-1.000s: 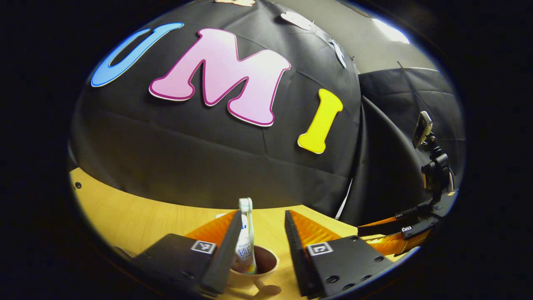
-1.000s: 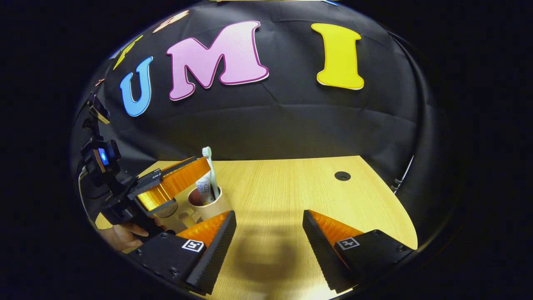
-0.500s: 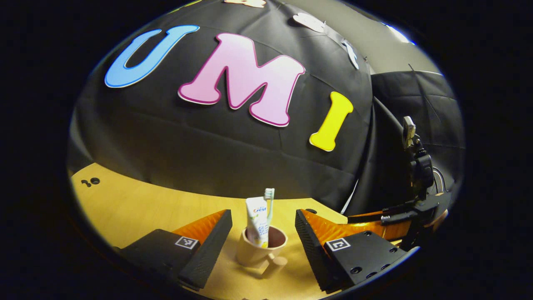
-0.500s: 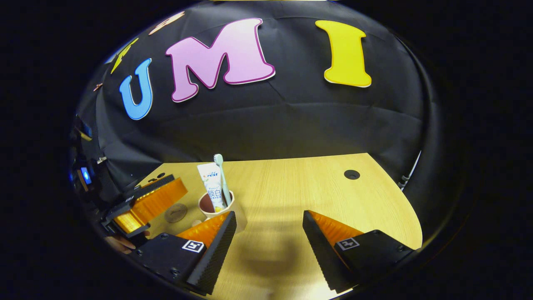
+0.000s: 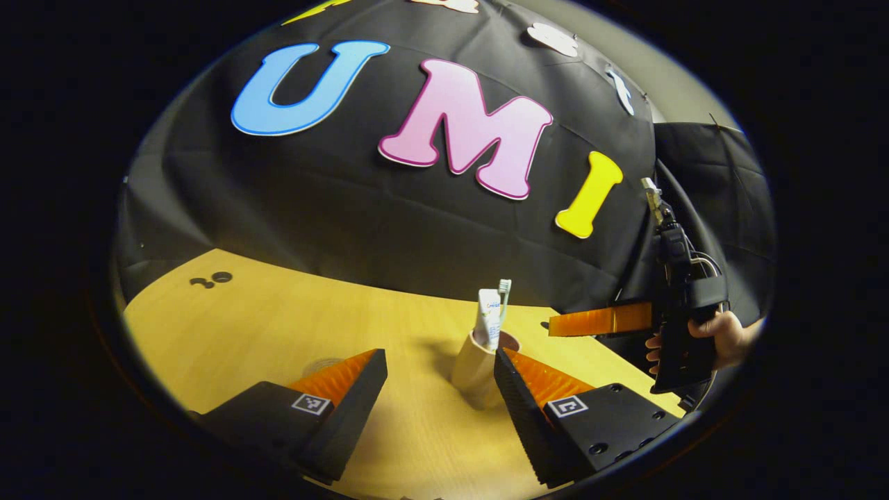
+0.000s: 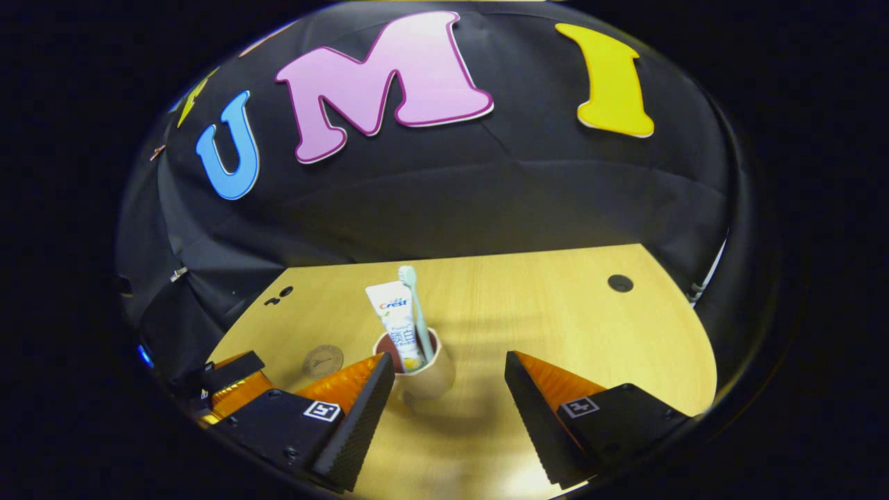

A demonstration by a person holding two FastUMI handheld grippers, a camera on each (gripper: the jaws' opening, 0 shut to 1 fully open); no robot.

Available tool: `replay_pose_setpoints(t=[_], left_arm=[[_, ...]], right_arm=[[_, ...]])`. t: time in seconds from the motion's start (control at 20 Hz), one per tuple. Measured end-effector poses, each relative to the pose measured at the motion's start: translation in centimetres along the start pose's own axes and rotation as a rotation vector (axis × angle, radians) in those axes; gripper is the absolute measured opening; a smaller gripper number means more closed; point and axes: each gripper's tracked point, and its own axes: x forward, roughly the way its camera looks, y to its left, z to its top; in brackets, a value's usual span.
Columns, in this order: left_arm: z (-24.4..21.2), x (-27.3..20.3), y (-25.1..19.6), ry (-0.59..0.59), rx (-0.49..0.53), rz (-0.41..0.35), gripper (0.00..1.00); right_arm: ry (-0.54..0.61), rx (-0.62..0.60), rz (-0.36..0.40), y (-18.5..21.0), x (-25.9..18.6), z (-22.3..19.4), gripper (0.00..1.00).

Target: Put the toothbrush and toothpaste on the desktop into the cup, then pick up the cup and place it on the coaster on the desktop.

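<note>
A beige cup [image 6: 429, 378] with a handle stands upright on the wooden desk [image 6: 555, 312]. A white toothpaste tube [image 6: 396, 319] and a pale green toothbrush [image 6: 414, 305] stick up out of it. The round wooden coaster [image 6: 323, 361] lies bare to the cup's left, apart from it. My right gripper [image 6: 448, 361] is open, and the cup sits just ahead between its fingers, near the left one. My left gripper [image 5: 437, 357] is open and holds nothing. In the left gripper view the cup [image 5: 472, 364] stands just past the right fingertip, and the coaster [image 5: 321, 364] peeks out behind the left one.
A cable hole [image 6: 620, 282] is in the desk at the far right, and small holes [image 5: 212, 279] are at the far left. A hand [image 5: 722, 332] holds the right gripper [image 5: 601, 321] beyond the cup. The left gripper [image 6: 229, 378] shows low at the left.
My left gripper has backed away from the cup it straddled. My right gripper has swung left, so the cup now sits between its fingers. The cup stayed put.
</note>
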Motion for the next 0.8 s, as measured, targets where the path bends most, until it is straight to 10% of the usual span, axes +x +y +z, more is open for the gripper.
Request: replay_pose_setpoints(t=[0.8], left_arm=[[-0.3, -13.9, 11.8, 0.020, -0.094, 0.291, 0.98]], right_arm=[[0.570, 0.211, -0.065, 4.6, 5.1, -7.7, 0.98]])
